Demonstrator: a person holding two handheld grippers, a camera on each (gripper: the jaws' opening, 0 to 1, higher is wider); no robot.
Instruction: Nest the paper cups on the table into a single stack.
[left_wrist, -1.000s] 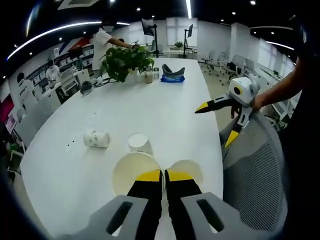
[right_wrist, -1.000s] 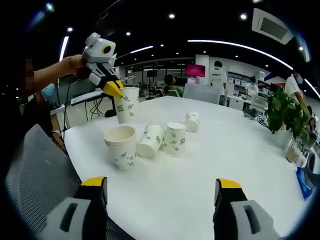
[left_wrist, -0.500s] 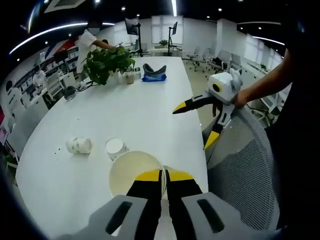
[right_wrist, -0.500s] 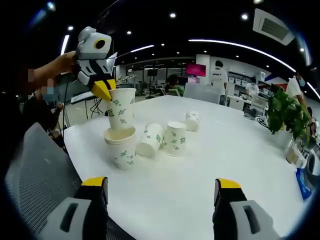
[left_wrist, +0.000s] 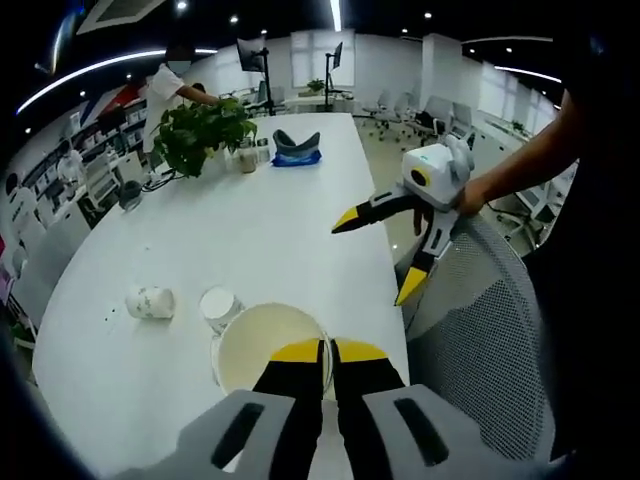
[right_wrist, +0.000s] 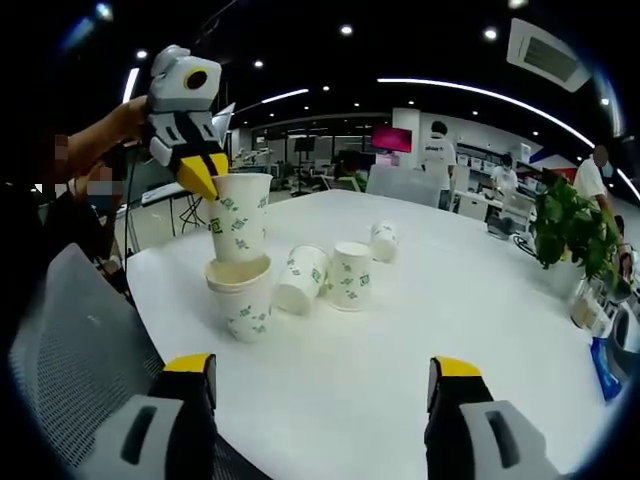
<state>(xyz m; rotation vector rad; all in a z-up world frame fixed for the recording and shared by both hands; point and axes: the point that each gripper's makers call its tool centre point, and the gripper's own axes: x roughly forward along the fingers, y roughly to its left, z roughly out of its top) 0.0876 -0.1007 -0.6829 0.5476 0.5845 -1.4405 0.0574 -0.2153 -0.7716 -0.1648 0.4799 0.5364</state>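
Held cup (right_wrist: 238, 218) has sunk into stack (right_wrist: 241, 300) under left gripper (right_wrist: 203, 178).

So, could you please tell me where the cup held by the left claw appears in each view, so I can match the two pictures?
Left gripper view: the held cup sits at bottom centre, its open mouth facing the camera, its rim pinched by the left claw.
Right gripper view: it is at upper left, upright, its base entering the mouth of the standing cup.
Shared landmark: the potted plant, at the right edge in the right gripper view.
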